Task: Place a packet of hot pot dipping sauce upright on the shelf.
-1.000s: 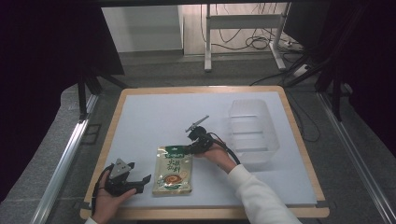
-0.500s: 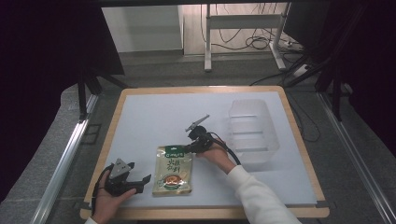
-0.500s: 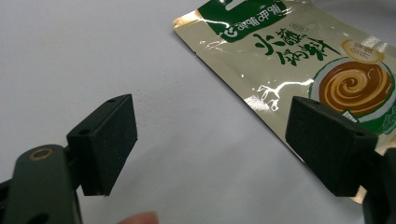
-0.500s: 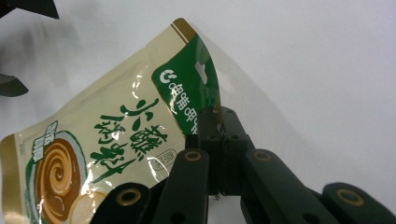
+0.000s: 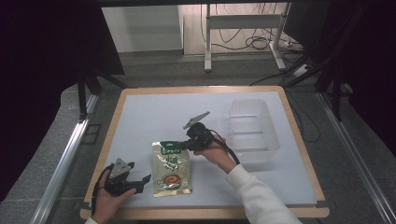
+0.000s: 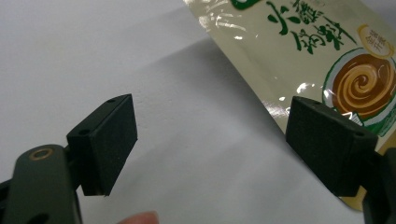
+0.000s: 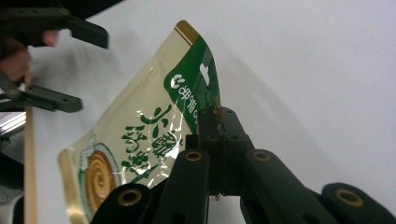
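Right gripper view: right gripper (image 7: 212, 122) clenched on green top edge of pouch (image 7: 154, 135), which lies near desk's (image 5: 154, 109) front edge, probably to lift it; left gripper (image 6: 210, 140) released beside it, near front-left corner.

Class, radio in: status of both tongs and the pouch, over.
Right tongs shut on the glossy cream-and-green food pouch, top edge. Left tongs open beside its lower corner. Clear plastic bin stands apart, nothing blocking.
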`<move>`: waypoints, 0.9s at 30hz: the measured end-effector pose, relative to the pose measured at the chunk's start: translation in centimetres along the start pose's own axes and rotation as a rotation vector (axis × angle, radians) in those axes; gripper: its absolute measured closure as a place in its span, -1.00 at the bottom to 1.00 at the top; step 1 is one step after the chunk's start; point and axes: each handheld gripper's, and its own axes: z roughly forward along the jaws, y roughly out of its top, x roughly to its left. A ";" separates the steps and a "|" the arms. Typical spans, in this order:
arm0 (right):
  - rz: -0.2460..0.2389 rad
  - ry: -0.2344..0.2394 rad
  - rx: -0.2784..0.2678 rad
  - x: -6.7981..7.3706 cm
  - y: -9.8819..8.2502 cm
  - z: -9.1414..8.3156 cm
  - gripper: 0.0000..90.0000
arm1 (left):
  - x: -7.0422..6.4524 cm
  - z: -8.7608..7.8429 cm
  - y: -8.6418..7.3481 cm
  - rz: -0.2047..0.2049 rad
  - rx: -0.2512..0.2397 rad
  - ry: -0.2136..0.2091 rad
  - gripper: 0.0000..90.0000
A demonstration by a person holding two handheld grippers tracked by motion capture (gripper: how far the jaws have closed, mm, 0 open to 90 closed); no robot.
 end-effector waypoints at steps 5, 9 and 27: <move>-0.053 -0.013 -0.019 1.3 1.1 -1.4 0.99 | 0.1 -0.1 0.0 -0.004 -0.006 0.000 -0.63; -0.079 -0.017 -0.038 2.3 2.1 -2.6 0.99 | 0.2 -0.2 0.0 -0.007 -0.011 0.001 -0.63; -0.169 -0.050 -0.069 3.8 4.2 -5.6 1.00 | 0.1 -0.2 0.1 -0.004 -0.014 0.000 -0.63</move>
